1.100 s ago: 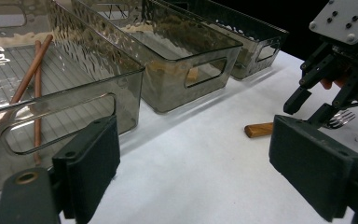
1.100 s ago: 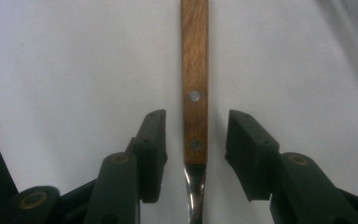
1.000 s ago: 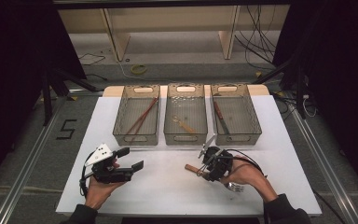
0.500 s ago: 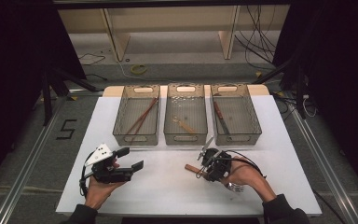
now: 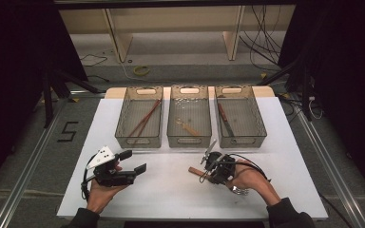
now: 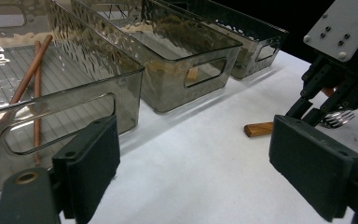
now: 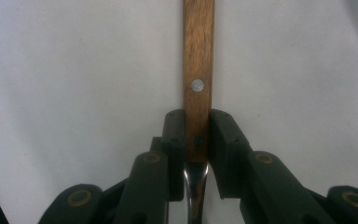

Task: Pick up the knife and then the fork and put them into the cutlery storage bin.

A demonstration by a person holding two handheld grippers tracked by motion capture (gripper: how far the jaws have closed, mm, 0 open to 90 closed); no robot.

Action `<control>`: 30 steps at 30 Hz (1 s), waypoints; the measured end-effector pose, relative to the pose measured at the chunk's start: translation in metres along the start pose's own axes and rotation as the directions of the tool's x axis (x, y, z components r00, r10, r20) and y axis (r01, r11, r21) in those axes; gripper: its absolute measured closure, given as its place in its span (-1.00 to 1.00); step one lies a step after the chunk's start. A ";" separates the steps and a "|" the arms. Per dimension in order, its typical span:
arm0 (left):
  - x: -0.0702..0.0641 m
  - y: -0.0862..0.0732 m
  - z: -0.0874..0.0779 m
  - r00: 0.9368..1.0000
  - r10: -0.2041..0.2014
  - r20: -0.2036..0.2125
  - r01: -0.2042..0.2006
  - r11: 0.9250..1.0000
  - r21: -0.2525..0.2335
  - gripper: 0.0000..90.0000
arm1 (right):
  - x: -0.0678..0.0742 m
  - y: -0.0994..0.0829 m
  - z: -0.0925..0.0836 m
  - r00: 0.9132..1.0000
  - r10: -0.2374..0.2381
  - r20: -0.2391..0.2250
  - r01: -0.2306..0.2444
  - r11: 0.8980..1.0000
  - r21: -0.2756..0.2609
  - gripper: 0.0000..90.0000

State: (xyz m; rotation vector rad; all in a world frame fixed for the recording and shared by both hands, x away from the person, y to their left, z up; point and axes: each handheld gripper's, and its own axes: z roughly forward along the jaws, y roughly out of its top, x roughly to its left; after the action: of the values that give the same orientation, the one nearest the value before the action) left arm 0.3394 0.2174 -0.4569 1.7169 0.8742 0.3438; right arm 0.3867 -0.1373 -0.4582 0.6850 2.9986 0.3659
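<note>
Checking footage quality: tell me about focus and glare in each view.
High view: soft overall, dark surround, bright table. Left gripper view: glare on the left bin, near pads blurred. Right gripper view: sharp wood grain on the fork handle, evenly lit.

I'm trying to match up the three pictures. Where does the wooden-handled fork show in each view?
High view: the fork lies on the white table, lower centre-right, clamped in the right gripper, handle pointing left.
Left gripper view: right of centre, the handle end sticks out left and the tines show beside the right gripper.
Right gripper view: centre, the handle runs straight up from between the closed jaws.
Shared landmark: the wooden handle.
</note>
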 end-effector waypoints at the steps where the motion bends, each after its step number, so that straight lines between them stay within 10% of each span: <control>1: 0.000 0.000 0.000 1.000 0.000 0.000 0.000 1.000 0.000 -0.65 | 0.000 0.000 0.000 1.000 0.000 0.001 0.000 1.000 0.001 0.72; 17: 0.000 0.000 0.000 1.000 0.000 -0.001 0.000 1.000 0.000 -0.65 | -0.004 -0.002 -0.011 1.000 0.029 -0.009 -0.029 0.999 -0.032 0.73; 30: 0.000 0.000 0.000 1.000 -0.003 -0.003 0.003 1.000 -0.001 -0.65 | -0.016 -0.009 -0.041 0.996 0.085 -0.012 -0.086 0.982 -0.168 0.73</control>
State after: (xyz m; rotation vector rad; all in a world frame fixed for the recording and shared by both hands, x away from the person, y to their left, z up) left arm 0.3396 0.2176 -0.4572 1.7148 0.8783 0.3443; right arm 0.3939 -0.1609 -0.4202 0.7980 2.9047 0.6183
